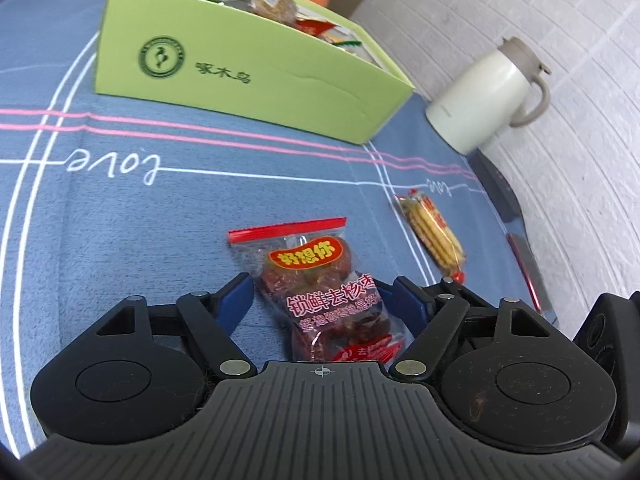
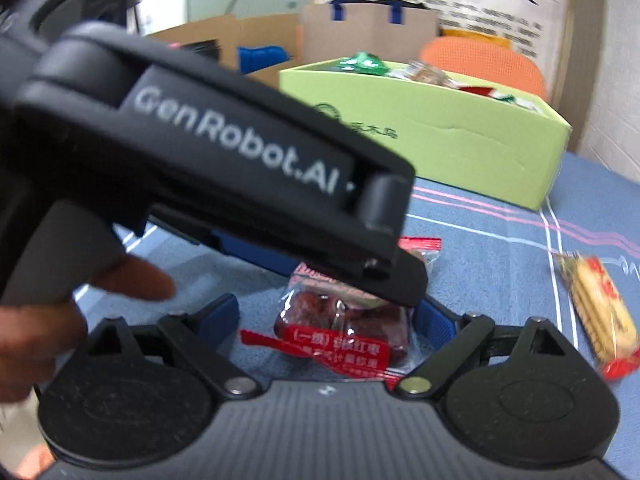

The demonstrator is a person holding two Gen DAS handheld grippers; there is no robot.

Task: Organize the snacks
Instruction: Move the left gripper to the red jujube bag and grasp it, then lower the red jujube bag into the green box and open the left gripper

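Note:
A clear packet of red dates [image 1: 320, 292] with a red seal lies on the blue cloth. My left gripper [image 1: 324, 292] is open, its blue fingers on either side of the packet. In the right wrist view the left gripper's black body [image 2: 240, 168] crosses the picture above the date packet [image 2: 344, 332]. My right gripper [image 2: 328, 320] is open too, its blue pads flanking the packet's near end. A packet of round biscuits [image 1: 434, 232] lies to the right; it also shows in the right wrist view [image 2: 600, 312]. The green snack box [image 1: 240, 76] stands behind, holding several packets.
A cream lidded jug [image 1: 488, 96] stands right of the box near the white brick wall. The table's right edge [image 1: 520, 240] runs close past the biscuits. Cardboard boxes, a paper bag [image 2: 368, 32] and an orange chair [image 2: 484, 60] stand beyond the table.

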